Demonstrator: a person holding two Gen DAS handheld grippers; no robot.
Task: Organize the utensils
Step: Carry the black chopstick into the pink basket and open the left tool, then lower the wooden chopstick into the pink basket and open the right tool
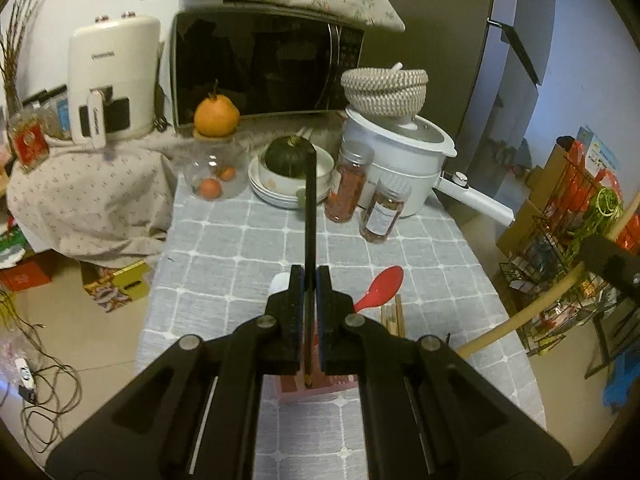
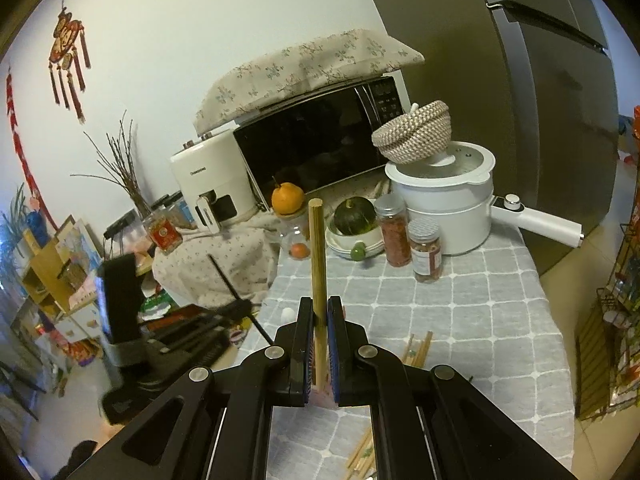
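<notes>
Between the blue-padded jaws of the left gripper (image 1: 308, 280), at the lower centre of the left wrist view, a slim black chopstick (image 1: 309, 216) stands nearly upright, clamped tight, its lower tip over a pink box (image 1: 312, 390) on the checked grey tablecloth (image 1: 224, 248). Just right of the jaws lie a glossy red plastic spoon (image 1: 380, 286) and a few pale wooden chopsticks (image 1: 394, 314); a white rounded object shows just left of them, too hidden to name. At the right edge of that view the right gripper (image 1: 612, 266) appears as a dark block holding a light wooden stick (image 1: 532, 308) that crosses the frame on a slant.

At the lower centre of the right wrist view, that same wooden stick (image 2: 318, 264), round and blunt-ended, rises straight between the right gripper's (image 2: 319, 320) closed pads. More wooden chopsticks (image 2: 418, 350) lie to the right on the cloth.

Farther up the table, a stack of white plates (image 1: 272, 194) carries a bowl with a dark green squash (image 1: 288, 154). A clear glass jar (image 1: 212, 168) holds small orange fruits and bears a larger orange one (image 1: 216, 114) on its lid. Two clear spice jars (image 1: 348, 184) with reddish contents stand beside a white electric pot (image 1: 400, 160), topped by a woven basket (image 1: 384, 90). Behind sit a black microwave (image 1: 260, 64) under floral cloth and a cream air fryer (image 1: 112, 76).
</notes>
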